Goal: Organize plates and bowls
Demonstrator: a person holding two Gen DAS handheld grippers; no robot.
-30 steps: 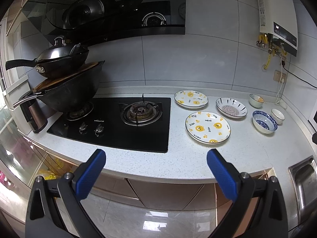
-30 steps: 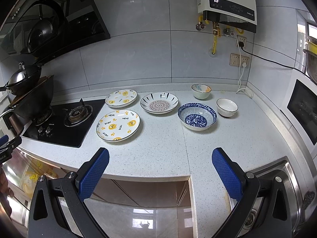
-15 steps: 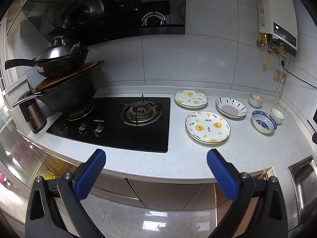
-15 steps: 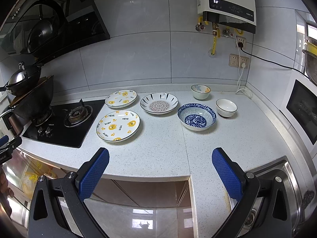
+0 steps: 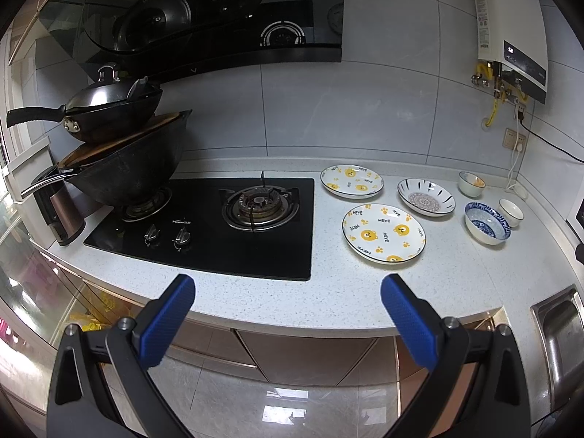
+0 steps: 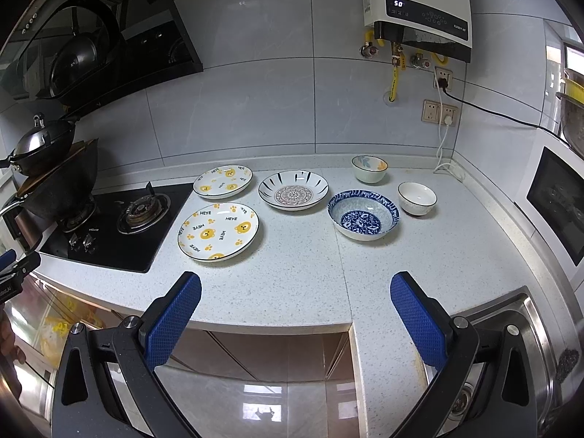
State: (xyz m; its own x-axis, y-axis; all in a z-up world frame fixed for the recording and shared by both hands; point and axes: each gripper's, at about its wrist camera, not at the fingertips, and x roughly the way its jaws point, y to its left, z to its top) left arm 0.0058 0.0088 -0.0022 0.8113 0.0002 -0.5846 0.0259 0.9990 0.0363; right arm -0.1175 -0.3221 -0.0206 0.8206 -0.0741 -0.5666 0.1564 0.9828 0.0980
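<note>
On the white counter lie a large bear-print plate, a smaller bear-print plate behind it, and a black-striped plate. To their right stand a blue patterned bowl, a small white bowl and a floral bowl. My left gripper is open and empty before the counter edge near the hob. My right gripper is open and empty above the counter's front edge, short of the dishes.
A black gas hob sits left of the plates, with stacked woks on its far burner. A steel sink is at the front right. A microwave stands on the right. A water heater hangs above.
Both views have shifted only slightly; the dishes have not moved and both grippers stay open.
</note>
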